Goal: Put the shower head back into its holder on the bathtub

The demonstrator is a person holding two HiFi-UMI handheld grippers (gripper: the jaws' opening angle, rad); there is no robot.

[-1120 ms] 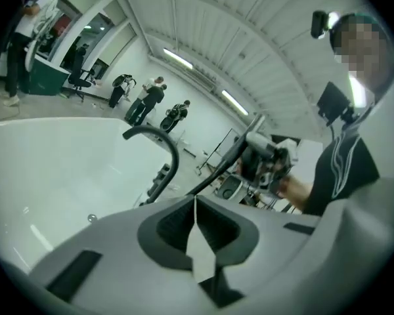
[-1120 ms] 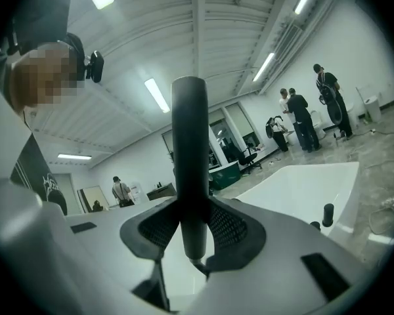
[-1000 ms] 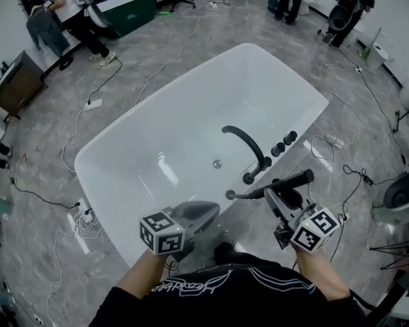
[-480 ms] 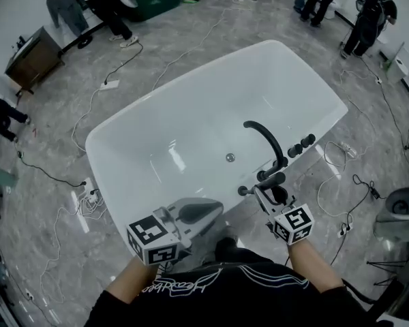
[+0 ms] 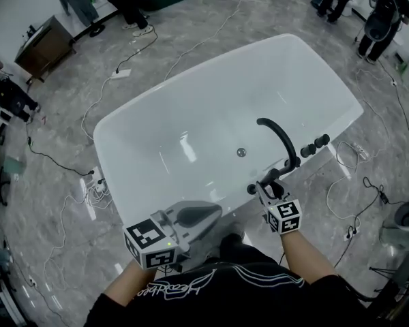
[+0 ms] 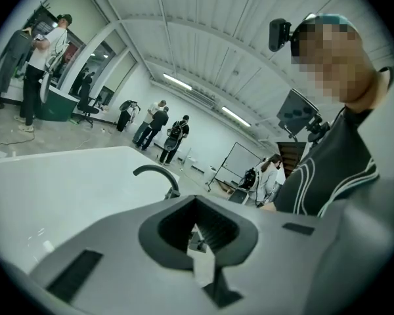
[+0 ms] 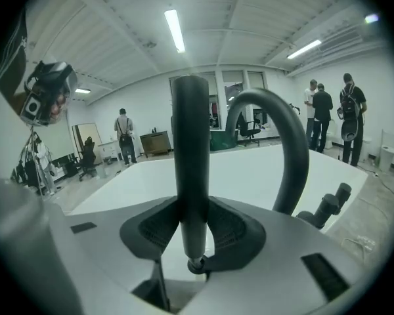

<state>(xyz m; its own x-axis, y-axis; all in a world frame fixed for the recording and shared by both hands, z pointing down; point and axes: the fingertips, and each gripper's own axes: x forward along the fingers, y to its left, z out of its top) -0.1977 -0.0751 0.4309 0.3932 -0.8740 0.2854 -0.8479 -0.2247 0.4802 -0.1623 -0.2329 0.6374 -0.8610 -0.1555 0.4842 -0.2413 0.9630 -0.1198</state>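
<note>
The black shower head (image 7: pixel 189 169) stands upright between the jaws of my right gripper (image 7: pixel 192 233), which is shut on its handle. In the head view this gripper (image 5: pixel 266 189) holds the shower head (image 5: pixel 274 175) low over the near rim of the white bathtub (image 5: pixel 143 131), just in front of the black arched faucet (image 5: pixel 278 136). A small dark fitting (image 5: pixel 251 189) sits on the rim beside the jaws. My left gripper (image 5: pixel 208 214) is shut and holds nothing, hovering off the tub's near edge. In its own view the left gripper (image 6: pixel 197 236) points across the tub at the faucet (image 6: pixel 159 173).
Three black knobs (image 5: pixel 316 145) line the rim right of the faucet, seen also as knobs (image 7: pixel 328 205) in the right gripper view. Cables (image 5: pixel 99 182) trail over the grey marble floor around the tub. Several people (image 5: pixel 378 19) stand at the room's far side.
My right gripper has come down with the shower head, from above the rim to close against it by the faucet. My left gripper has shifted only slightly.
</note>
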